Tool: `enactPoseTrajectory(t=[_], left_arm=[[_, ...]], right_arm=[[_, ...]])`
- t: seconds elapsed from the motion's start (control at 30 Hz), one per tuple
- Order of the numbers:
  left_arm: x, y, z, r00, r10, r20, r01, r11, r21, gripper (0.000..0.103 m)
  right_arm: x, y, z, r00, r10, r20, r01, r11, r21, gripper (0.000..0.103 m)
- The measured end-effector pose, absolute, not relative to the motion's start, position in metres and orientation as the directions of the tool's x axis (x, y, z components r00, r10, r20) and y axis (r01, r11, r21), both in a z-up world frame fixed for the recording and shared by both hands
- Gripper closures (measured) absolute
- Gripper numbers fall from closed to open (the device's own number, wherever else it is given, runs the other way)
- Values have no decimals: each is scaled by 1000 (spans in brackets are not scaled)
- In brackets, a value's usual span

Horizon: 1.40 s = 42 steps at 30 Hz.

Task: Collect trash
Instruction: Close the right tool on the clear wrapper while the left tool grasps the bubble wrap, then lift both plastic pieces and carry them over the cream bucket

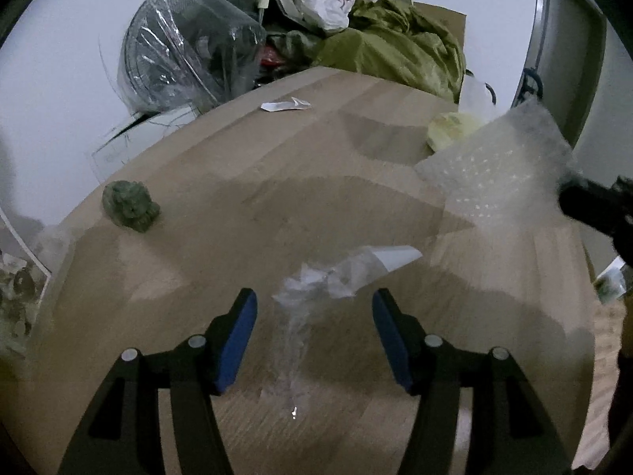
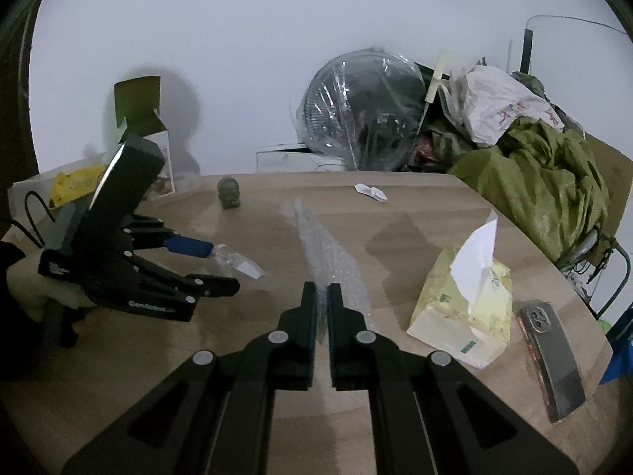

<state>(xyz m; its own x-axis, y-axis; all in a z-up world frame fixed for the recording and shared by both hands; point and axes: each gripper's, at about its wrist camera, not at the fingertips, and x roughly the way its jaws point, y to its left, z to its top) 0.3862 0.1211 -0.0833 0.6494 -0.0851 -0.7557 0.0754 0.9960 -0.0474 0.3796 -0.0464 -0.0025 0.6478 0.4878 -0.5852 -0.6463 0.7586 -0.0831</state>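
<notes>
Left wrist view: a crumpled clear plastic wrapper [image 1: 340, 277] with a white paper tip is lying on the wooden table [image 1: 245, 182], just ahead of the left gripper [image 1: 314, 304], whose blue pads are standing apart, touching nothing. Right of it, the right gripper [image 2: 322, 297] is pinching a bubble wrap sheet [image 2: 324, 249] tight, lifting it off the table. A tissue pack [image 2: 467, 301], phone [image 2: 554, 352] and green figurine [image 2: 228, 194] are sitting nearby.

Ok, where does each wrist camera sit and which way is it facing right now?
Left wrist: on the left gripper, angled down at the table over a crumpled clear wrapper; open fingers show.
Right wrist: on the right gripper, shut on bubble wrap; the left gripper shows too.
Shared: wrapper, bubble wrap, green figurine, fan.
</notes>
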Motion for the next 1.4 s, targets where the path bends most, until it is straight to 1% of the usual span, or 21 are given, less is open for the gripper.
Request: enactPoseTrajectory(t=[0.03, 0.07, 0.17, 0.7, 1.4], left_arm=[[385, 119, -83, 652, -80, -754, 80, 996, -36, 64], [384, 118, -84, 648, -75, -758, 81, 996, -28, 69], [377, 112, -80, 656, -60, -752, 94, 996, 3, 72], [293, 98, -33, 745, -54, -664, 80, 997, 8, 73], [191, 72, -4, 812, -85, -577, 106, 994, 3, 73]], right_arm=[[378, -48, -1, 650, 486, -584, -645, 760, -85, 98], [376, -49, -1, 652, 485, -583, -643, 761, -86, 98], [370, -52, 2, 657, 484, -578, -639, 765, -85, 98], [310, -63, 23, 679, 493, -544, -638, 763, -105, 98], [212, -92, 41, 724, 473, -502, -606, 783, -137, 98]])
